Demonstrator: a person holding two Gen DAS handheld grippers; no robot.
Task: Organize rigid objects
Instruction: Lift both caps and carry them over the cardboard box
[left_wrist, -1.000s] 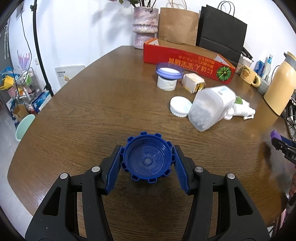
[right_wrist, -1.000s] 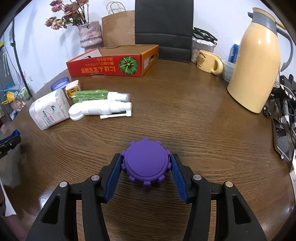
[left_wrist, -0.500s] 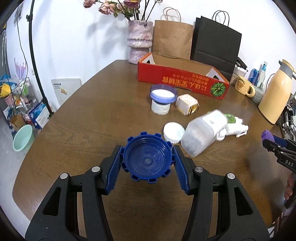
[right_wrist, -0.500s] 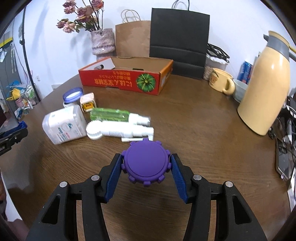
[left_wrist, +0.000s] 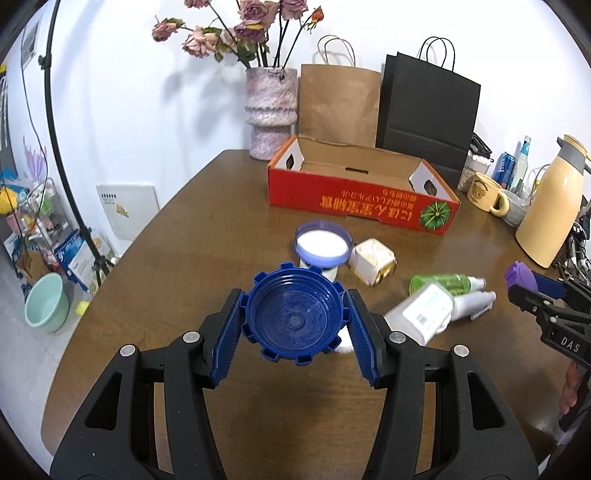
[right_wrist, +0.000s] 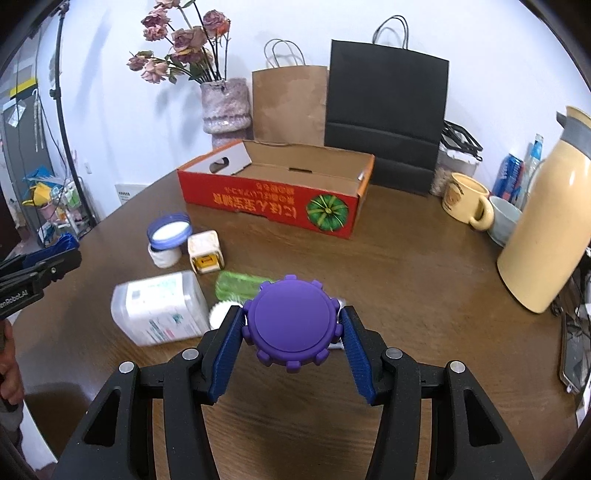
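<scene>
My left gripper is shut on a blue notched cap, hollow side towards the camera, held above the table. My right gripper is shut on a purple notched cap, flat top towards the camera, also held above the table. An open red cardboard box stands empty at the back. On the table lie a white tub on its side, a green bottle, a white jar with a purple lid and a small cream box.
A cream thermos, a yellow mug and a grey bowl stand at the right. A vase of dried roses, a brown paper bag and a black bag stand behind the box. The brown table curves away on the left.
Both grippers have risen and pulled back from the table with their caps still held. The views now look down on the box and the loose items from higher up.
</scene>
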